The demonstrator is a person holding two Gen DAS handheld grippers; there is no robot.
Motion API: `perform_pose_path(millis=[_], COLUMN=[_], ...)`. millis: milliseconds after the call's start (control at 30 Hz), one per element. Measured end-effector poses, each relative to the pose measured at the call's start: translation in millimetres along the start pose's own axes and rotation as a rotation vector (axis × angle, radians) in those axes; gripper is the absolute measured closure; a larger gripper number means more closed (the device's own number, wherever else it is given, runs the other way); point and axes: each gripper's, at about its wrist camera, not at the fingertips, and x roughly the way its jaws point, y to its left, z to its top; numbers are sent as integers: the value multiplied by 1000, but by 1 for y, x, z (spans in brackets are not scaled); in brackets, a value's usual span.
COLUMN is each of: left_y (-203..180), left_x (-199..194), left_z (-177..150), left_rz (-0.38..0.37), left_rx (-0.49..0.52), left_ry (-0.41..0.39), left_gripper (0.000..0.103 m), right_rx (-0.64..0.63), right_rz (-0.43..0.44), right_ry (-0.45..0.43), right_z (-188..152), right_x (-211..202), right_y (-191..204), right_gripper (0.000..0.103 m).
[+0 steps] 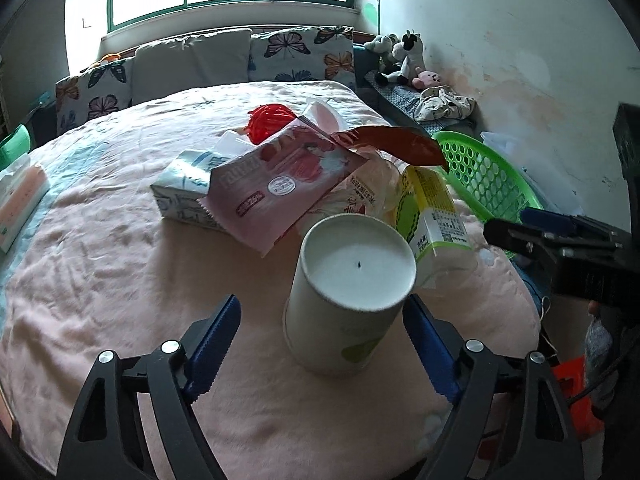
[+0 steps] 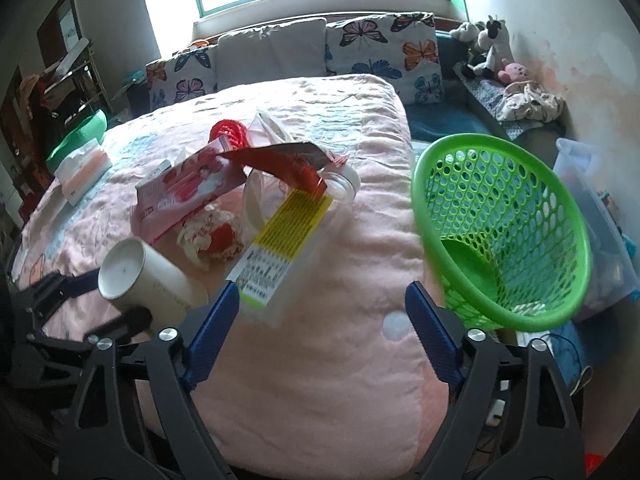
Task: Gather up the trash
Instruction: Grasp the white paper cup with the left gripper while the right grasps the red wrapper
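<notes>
A white paper cup [image 1: 348, 292] lies tilted on the pink blanket [image 1: 120, 280], its closed end toward the left wrist camera. My left gripper [image 1: 322, 304] straddles it, open: the right finger sits at the cup's side and a gap shows at the left finger. Behind the cup are a pink snack wrapper [image 1: 280, 192], a yellow-green carton [image 1: 432, 212] and a red foil wrapper [image 1: 396, 144]. My right gripper [image 2: 322, 292] is open over bare blanket, with the carton [image 2: 280, 240] near its left fingertip and the green basket [image 2: 500, 232] beside its right finger.
A blue-white tissue box [image 1: 180, 188] and red netting [image 1: 268, 120] lie farther back in the pile. A tissue pack [image 2: 84, 172] sits at the bed's left edge. Butterfly pillows [image 2: 380, 44] line the headboard. A clear plastic bin [image 2: 592, 216] stands right of the basket.
</notes>
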Motion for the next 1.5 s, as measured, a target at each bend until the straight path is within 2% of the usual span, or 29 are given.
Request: perform_pose_path(millis=[200,400,567,667,867,967,1033,1133,1300,1500], left_y=[-4,-4,-5,-4,-3,-2,-1,1,7,13], left_x=[13,21,27,29,26,22,19,13,0,-13], left_z=[6,10,12,13,15,16,18,21,26,37], left_rz=[-22,-54,-73,-73,-90,-101,-110,-115,-127,-135], left_rx=[23,21,15,9,14,7,5,-1,-17,-27], left_ry=[2,3,13,15,15,9,3,-7,-31,-63], left_gripper=[29,35,43,44,45,45,45,45,45,45], right_rx=[-63,-203,-298,-337,-389,-388,-383,-362,-332,-309], right_rz=[40,66,97,110,120,127,119,132,130,120], right_ry=[-29,-69,-55,-34,1,15,9,-7,-34,-89], right_z=[25,52,69,75,79,79,79,77,77,77], right_x=[4,21,45,60,81,85,84,77,66,45], right_y=[4,14,17,18,16,14,12,10,7,6], right_gripper=[20,20,21,21,38,50,61,70,80,84])
